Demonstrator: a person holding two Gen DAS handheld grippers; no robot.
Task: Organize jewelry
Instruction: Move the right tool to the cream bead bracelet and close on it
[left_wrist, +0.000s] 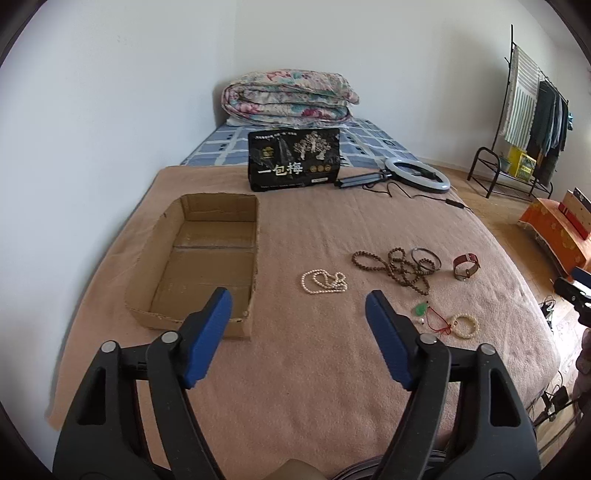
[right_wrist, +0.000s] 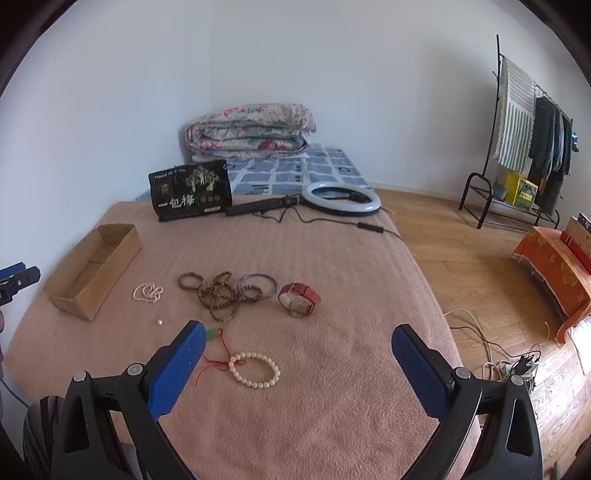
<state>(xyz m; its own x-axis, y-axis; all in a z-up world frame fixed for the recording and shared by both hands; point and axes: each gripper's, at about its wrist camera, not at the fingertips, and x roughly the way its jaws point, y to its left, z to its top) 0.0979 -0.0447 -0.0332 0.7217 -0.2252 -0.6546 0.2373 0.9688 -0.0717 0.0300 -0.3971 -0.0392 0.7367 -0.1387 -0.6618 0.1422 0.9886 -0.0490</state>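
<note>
Bed with pink blanket (right_wrist: 332, 424): fills the lower and middle frame in both views; its right edge drops to wood floor at the right of the right wrist view, its left edge runs along the white wall. Wide bare blanket lies between both grippers and the jewelry.

Folded floral quilt (left_wrist: 288, 98): upper centre, at the bed's far end against the wall.

Clothes rack (right_wrist: 532, 140): far right, on the floor, well apart from the bed.

Cardboard tray (left_wrist: 140, 295): left of centre in the left wrist view, open-topped, nothing inside, its near right corner just behind the left finger.

Black printed package (left_wrist: 293, 158): upper centre, upright, beyond the tray.

Ring light (right_wrist: 341, 198): lying flat just right of the package, cable trailing to the bed's right edge.

Left gripper (left_wrist: 299, 306): bottom of the left wrist view, blue pads spread, nothing between them.

Right gripper (right_wrist: 299, 341): bottom of the right wrist view, pads spread wide, gripping nothing.

Jewelry, mid-blanket, right of the tray:
- brown bead strand (right_wrist: 218, 291), tangled, overlapping a metal bangle (right_wrist: 256, 286)
- red-strap watch (right_wrist: 299, 299), just right of the bangle
- pearl necklace (left_wrist: 325, 282), nearest the tray
- cream bead bracelet (right_wrist: 255, 369), near centre between the right pads, red cord (right_wrist: 218, 360) attached
- green pendant (left_wrist: 421, 308)
- single loose pearl (right_wrist: 160, 322)
</note>
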